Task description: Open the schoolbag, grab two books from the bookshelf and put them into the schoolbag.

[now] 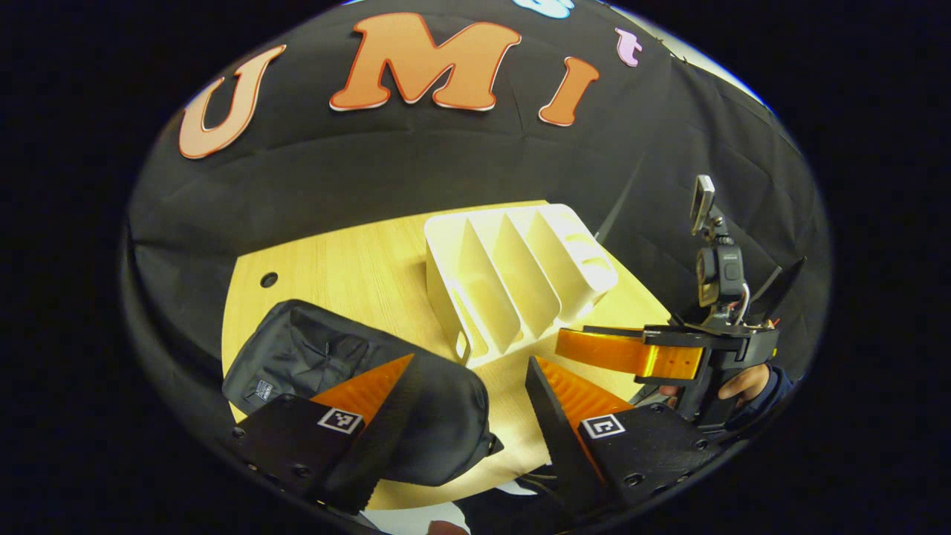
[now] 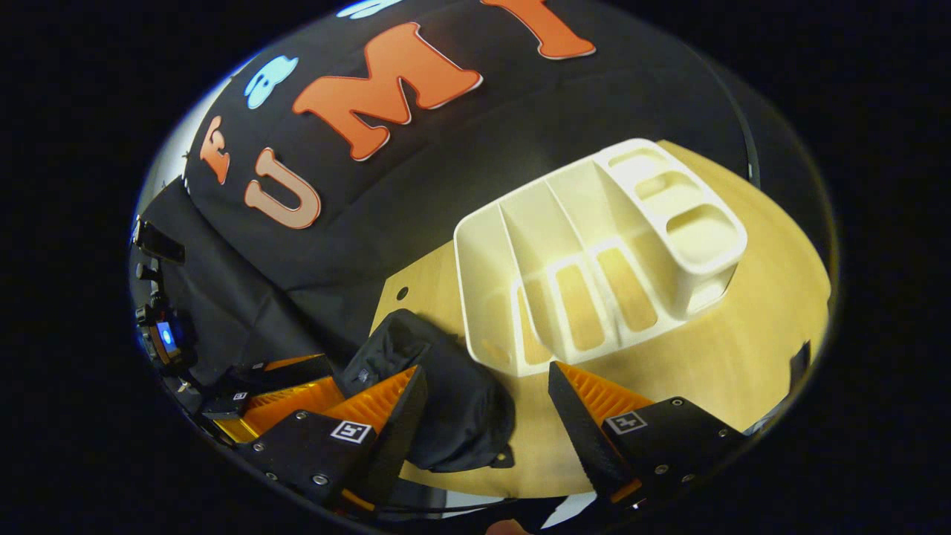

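Note:
A black schoolbag (image 1: 312, 357) lies on the wooden table (image 1: 356, 260) at the near left; I cannot tell whether its zip is open. Behind it stands a white bookshelf (image 1: 520, 275) whose upright slots are empty. My left gripper (image 1: 472, 375) hovers open above the bag's right end, with nothing between its fingers. In the right gripper view the bookshelf (image 2: 594, 253) is straight ahead and the schoolbag (image 2: 446, 386) sits lower left. My right gripper (image 2: 487, 383) is open and empty, hanging over the bag's edge and the shelf's front.
A hand (image 1: 747, 383) holds the right gripper (image 1: 594, 345) at the table's right side, pointing left toward the shelf. The left gripper (image 2: 312, 383) shows at the lower left of the right gripper view. Bare table (image 2: 728, 349) lies right of the shelf. A small hole (image 1: 269, 279) marks the far left.

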The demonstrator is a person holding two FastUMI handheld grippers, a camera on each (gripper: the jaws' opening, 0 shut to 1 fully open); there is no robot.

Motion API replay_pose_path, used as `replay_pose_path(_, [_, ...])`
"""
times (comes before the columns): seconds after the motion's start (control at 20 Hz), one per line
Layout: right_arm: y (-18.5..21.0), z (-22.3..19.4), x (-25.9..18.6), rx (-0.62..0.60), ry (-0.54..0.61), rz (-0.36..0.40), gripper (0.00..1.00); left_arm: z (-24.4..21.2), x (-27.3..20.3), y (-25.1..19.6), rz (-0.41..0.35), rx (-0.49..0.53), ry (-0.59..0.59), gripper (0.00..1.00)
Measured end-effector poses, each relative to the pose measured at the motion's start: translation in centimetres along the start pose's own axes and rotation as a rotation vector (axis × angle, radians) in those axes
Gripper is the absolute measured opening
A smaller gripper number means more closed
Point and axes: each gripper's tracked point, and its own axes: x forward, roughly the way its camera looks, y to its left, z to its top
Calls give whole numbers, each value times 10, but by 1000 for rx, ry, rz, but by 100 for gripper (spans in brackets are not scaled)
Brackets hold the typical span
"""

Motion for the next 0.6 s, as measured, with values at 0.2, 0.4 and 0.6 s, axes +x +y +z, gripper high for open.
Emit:
replay_pose_path(0.2, [-25, 54, -38, -174, -153, -43, 98, 34, -5, -25, 120, 2, -163, 96])
replay_pose_path(0.4, [-34, 91, -71, -340, -257, -52, 98, 74, -19, -60, 223, -15, -364, 96])
replay_pose_path(0.6, [-32, 116, -101, -419, -338, -21, 98, 107, -42, -89, 309, -50, -548, 95])
